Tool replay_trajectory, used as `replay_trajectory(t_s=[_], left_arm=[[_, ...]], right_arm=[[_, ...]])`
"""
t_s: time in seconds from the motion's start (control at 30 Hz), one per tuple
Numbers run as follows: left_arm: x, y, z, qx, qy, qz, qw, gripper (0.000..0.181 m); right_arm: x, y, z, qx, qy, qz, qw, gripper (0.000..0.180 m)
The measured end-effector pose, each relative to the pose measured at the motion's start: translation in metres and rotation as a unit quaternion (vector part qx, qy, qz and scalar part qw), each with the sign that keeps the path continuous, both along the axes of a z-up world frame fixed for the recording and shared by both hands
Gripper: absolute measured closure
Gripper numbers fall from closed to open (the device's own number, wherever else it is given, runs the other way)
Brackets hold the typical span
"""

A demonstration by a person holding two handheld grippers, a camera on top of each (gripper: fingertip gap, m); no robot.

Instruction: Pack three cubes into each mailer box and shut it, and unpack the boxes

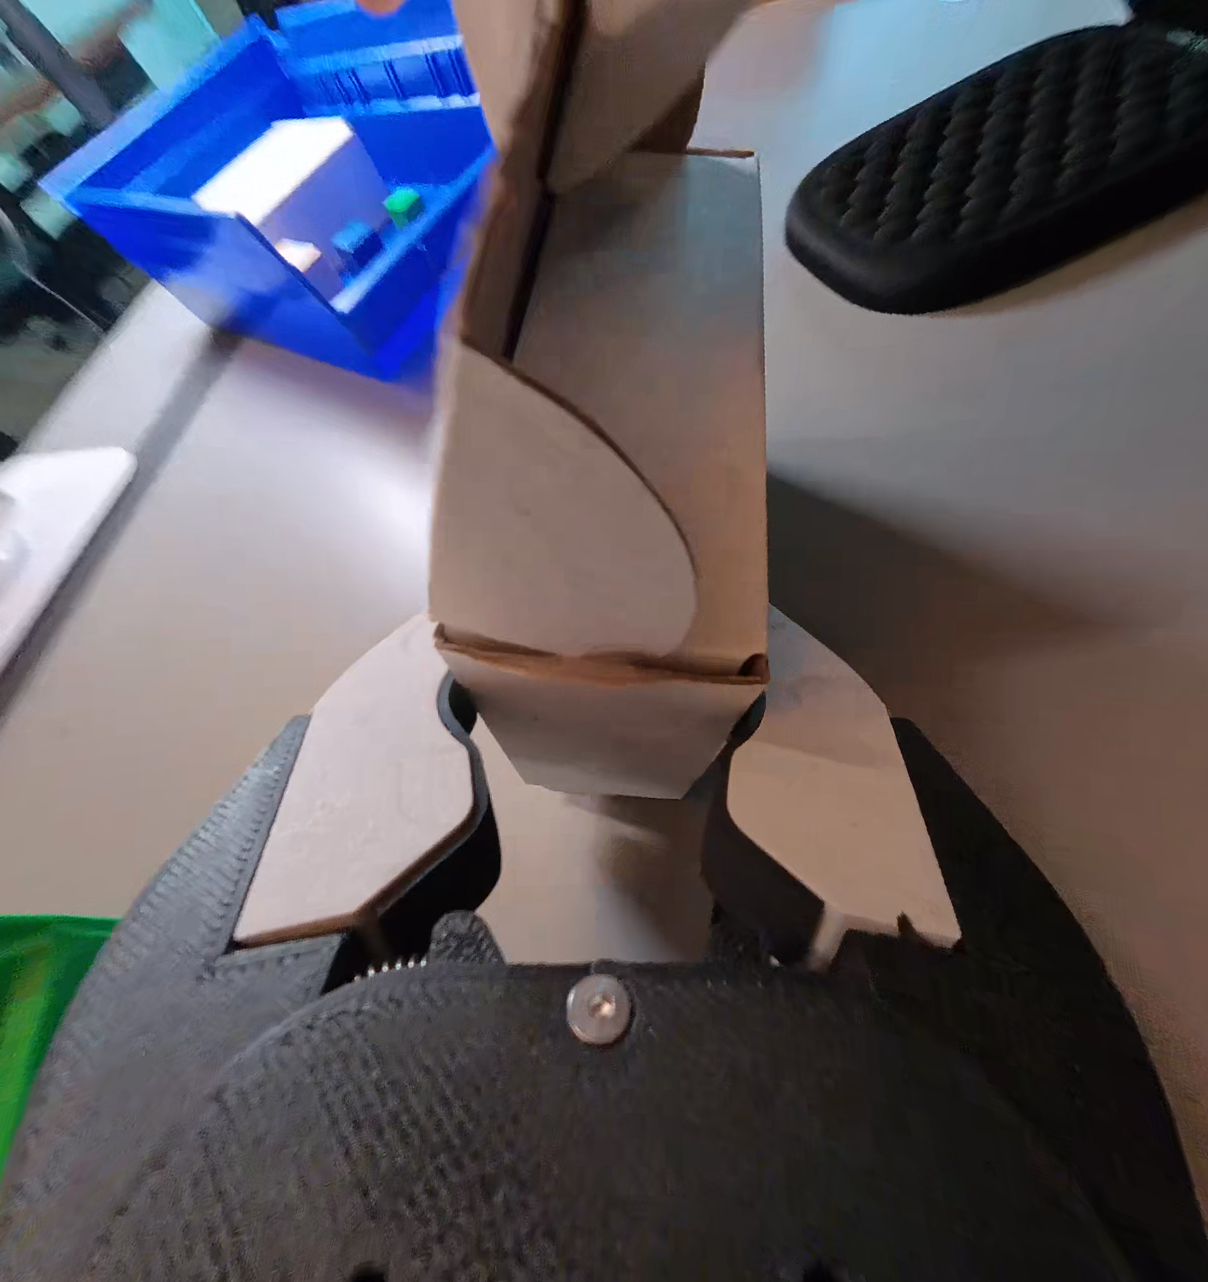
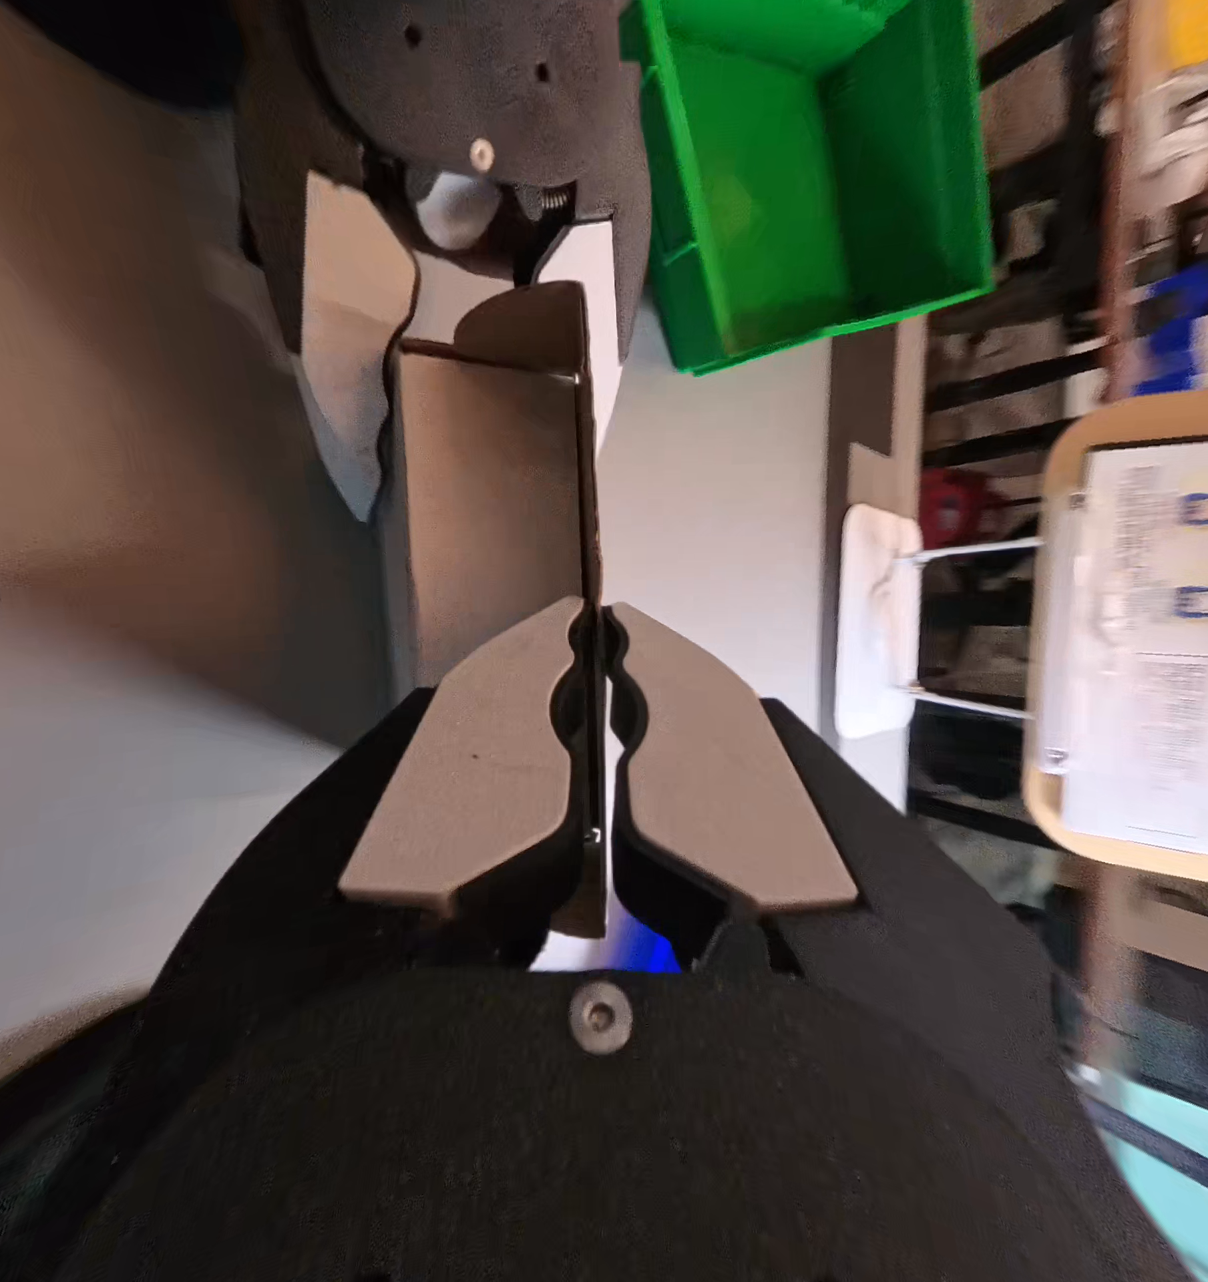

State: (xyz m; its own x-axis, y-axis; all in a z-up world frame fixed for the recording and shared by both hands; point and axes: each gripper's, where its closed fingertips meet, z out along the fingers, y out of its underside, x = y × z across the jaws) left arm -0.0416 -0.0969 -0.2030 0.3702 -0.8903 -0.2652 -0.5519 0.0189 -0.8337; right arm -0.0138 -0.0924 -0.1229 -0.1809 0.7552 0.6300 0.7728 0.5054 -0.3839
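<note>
A brown cardboard mailer box [image 1: 628, 416] is held in the air between both grippers, above the grey table [image 1: 240, 624]. My left gripper [image 1: 608, 714] is shut on the box's near end, one finger on each side wall. My right gripper [image 2: 597, 614] is shut on a thin cardboard edge of the same box [image 2: 490, 485], seen edge-on. The right gripper's black body [image 1: 1003, 173] shows at the upper right of the left wrist view. A green cube [image 1: 403, 204] and a blue cube [image 1: 351, 239] lie in a blue bin [image 1: 171, 208]. The inside of the box is hidden.
A green bin [image 2: 899, 173] sits close beside the left gripper; its corner also shows in the left wrist view [image 1: 11, 1027]. A white tray [image 1: 53, 513] lies at the table's left edge. Shelving and a wood-rimmed board with papers [image 2: 1142, 624] stand beyond the table. There is about 9 centimetres between the tips of the two grippers. Both grippers' tips are roughly 40 centimetres from the blue cube [image 1: 351, 239].
</note>
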Motion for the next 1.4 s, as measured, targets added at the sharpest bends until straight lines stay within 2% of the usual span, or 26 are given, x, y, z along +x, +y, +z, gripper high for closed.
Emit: replay_trajectory(t_s=[0.1,0.17,0.27,0.33,0.4,0.5,0.6,0.73,0.97,1.13,1.27,1.4], left_arm=[[-0.003,0.011,0.005,0.098,0.022,0.016,0.995,0.108],[-0.01,0.019,0.004,0.106,0.025,0.039,0.993,0.107],[-0.025,0.02,0.008,0.062,-0.016,0.047,0.997,0.099],[-0.028,0.015,0.014,-0.003,-0.065,0.041,0.997,0.094],[-0.024,0.001,0.022,-0.088,-0.128,0.009,0.988,0.092],[-0.02,-0.011,0.032,-0.126,-0.17,-0.016,0.977,0.095],[-0.022,-0.01,0.022,-0.126,-0.139,-0.002,0.982,0.113],[-0.022,-0.011,-0.007,-0.089,-0.044,0.006,0.995,0.119],[-0.024,-0.024,0.007,-0.075,-0.055,-0.03,0.995,0.136],[-0.014,-0.039,-0.001,-0.066,-0.027,-0.071,0.995,0.144],[-0.011,-0.043,-0.002,-0.05,-0.011,-0.081,0.995,0.151],[-0.011,-0.043,-0.001,-0.046,-0.013,-0.079,0.996,0.149]], right_arm=[[0.001,0.002,0.006,-0.063,-0.021,-0.002,0.998,0.179],[0.0,0.009,0.008,-0.072,-0.033,-0.012,0.997,0.179],[0.002,0.027,0.018,-0.044,-0.04,-0.038,0.998,0.179],[0.002,0.029,0.023,-0.053,-0.028,-0.053,0.997,0.179],[0.002,0.03,0.026,-0.046,-0.02,-0.063,0.997,0.179],[0.002,0.027,0.032,-0.043,-0.008,-0.066,0.997,0.178],[0.0,0.023,0.04,-0.057,0.002,-0.065,0.996,0.178],[0.0,0.023,0.042,-0.074,0.001,-0.061,0.995,0.179],[0.003,0.054,0.039,-0.082,-0.007,-0.054,0.995,0.179],[-0.005,0.082,0.03,-0.079,-0.029,-0.053,0.995,0.179],[-0.011,0.105,0.016,-0.064,-0.058,-0.057,0.995,0.178],[-0.014,0.132,-0.012,-0.067,-0.092,-0.072,0.991,0.176]])
